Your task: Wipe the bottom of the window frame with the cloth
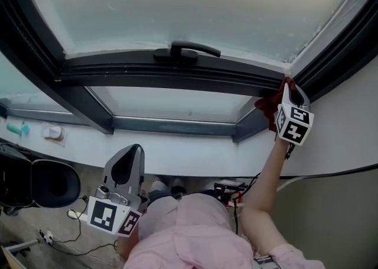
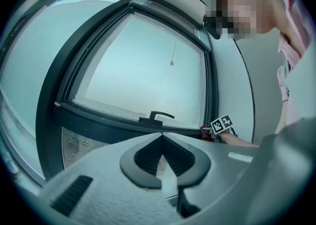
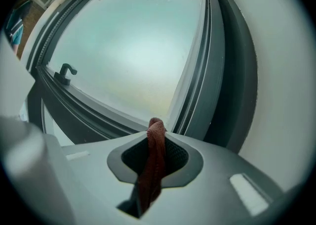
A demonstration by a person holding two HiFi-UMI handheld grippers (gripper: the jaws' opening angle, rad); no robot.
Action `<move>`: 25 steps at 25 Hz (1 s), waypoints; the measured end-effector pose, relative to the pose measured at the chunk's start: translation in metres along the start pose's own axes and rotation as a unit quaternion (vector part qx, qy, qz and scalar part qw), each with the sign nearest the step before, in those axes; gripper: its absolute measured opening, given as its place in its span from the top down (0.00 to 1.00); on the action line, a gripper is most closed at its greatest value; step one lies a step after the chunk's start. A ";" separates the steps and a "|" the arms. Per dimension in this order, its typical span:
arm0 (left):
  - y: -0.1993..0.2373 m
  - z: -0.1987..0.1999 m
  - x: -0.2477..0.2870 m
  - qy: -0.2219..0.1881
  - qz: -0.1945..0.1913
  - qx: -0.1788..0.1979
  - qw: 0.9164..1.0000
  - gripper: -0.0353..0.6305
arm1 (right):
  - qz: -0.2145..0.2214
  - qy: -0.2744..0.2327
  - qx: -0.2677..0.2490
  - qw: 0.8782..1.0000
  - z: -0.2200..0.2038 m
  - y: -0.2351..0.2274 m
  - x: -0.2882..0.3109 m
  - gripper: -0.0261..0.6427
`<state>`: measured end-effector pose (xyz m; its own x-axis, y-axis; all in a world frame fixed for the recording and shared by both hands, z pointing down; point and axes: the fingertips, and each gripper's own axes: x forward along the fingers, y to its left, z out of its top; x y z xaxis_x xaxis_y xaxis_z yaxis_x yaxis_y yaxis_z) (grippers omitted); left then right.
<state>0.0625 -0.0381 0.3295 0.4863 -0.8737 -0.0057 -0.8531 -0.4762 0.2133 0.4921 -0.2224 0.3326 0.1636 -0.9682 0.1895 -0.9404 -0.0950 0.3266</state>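
fingers (image 3: 178, 158) of the right gripper (image 3: 156, 145) pinch the red cloth (image 3: 149, 177).

The cloth (image 3: 153, 164) is soft dark-red fabric, limp and finely woven. The window frame (image 1: 177, 77), across the middle of the head view, looks smooth, matt and dark grey. Its glass (image 1: 189, 7) is hazy and frosted-looking. The right gripper (image 3: 156, 129) has a matt grey plastic shell.

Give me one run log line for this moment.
right gripper: shut on red cloth, at window frame bottom-right corner | left gripper: shut, empty, held low
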 end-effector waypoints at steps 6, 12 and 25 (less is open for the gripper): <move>0.020 0.002 -0.013 0.003 0.001 0.001 1.000 0.95 | 0.062 -0.097 0.097 0.989 0.037 0.045 -0.040 0.89; 0.048 0.014 -0.026 0.014 -0.011 0.008 1.000 0.95 | 0.157 -0.193 0.116 0.962 0.091 0.175 -0.087 0.89; 0.111 0.033 -0.054 0.019 -0.021 0.023 0.999 0.95 | 0.229 -0.132 0.059 0.963 0.099 0.325 -0.080 0.89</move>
<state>-0.0646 -0.0472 0.3208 0.5273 -0.8494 0.0234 -0.8395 -0.5165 0.1690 0.1437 -0.1989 0.3325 -0.3430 -0.9384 0.0417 -0.9258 0.3452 0.1542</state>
